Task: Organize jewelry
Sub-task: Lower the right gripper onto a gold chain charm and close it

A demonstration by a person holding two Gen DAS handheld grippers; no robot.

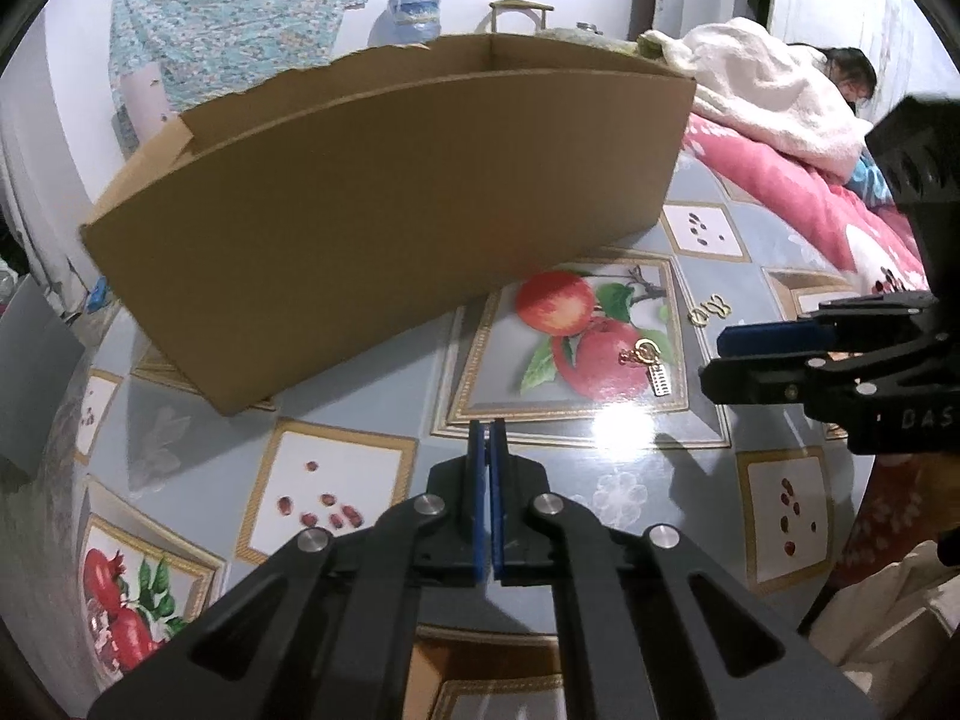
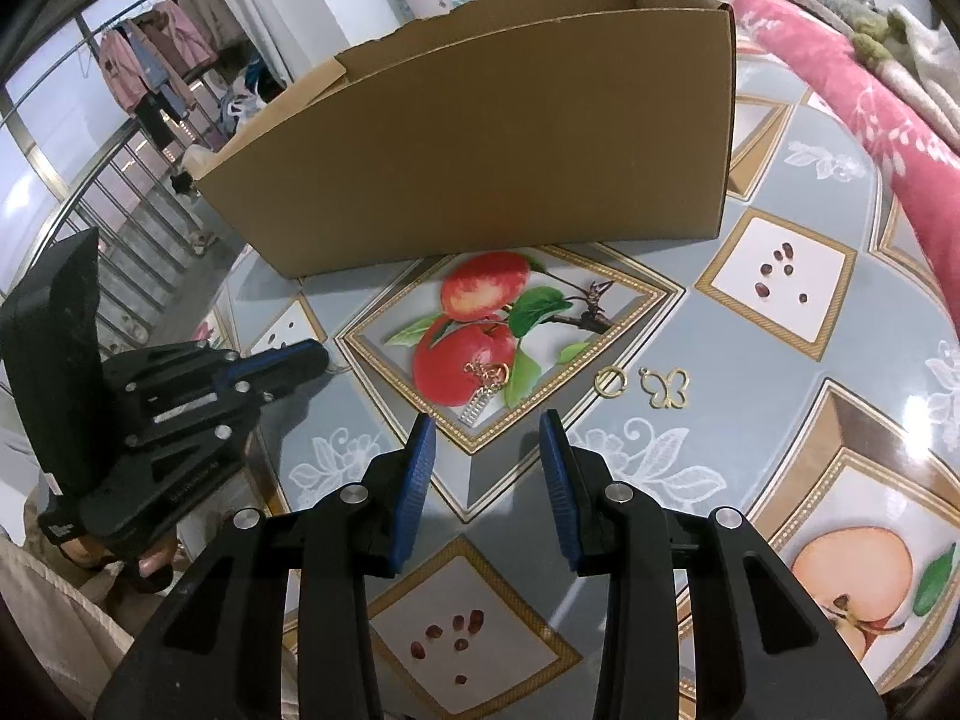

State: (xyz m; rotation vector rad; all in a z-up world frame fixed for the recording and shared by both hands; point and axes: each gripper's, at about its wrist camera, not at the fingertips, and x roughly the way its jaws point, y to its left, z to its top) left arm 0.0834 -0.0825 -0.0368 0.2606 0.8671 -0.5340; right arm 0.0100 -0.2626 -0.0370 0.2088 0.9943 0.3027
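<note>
White letters "DAS", cut off by the frame edge at 3 o'clock, stand on the right gripper (image 1: 717,354); the small label on the left gripper (image 2: 312,360) is illegible.

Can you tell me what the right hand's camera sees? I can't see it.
The open right gripper hovers over a fruit-print table, facing a gold charm, ring and butterfly before a cardboard box.

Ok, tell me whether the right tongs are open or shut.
Open. The right tongs show a clear gap between their blue pads, holding nothing, above the tablecloth.
</note>
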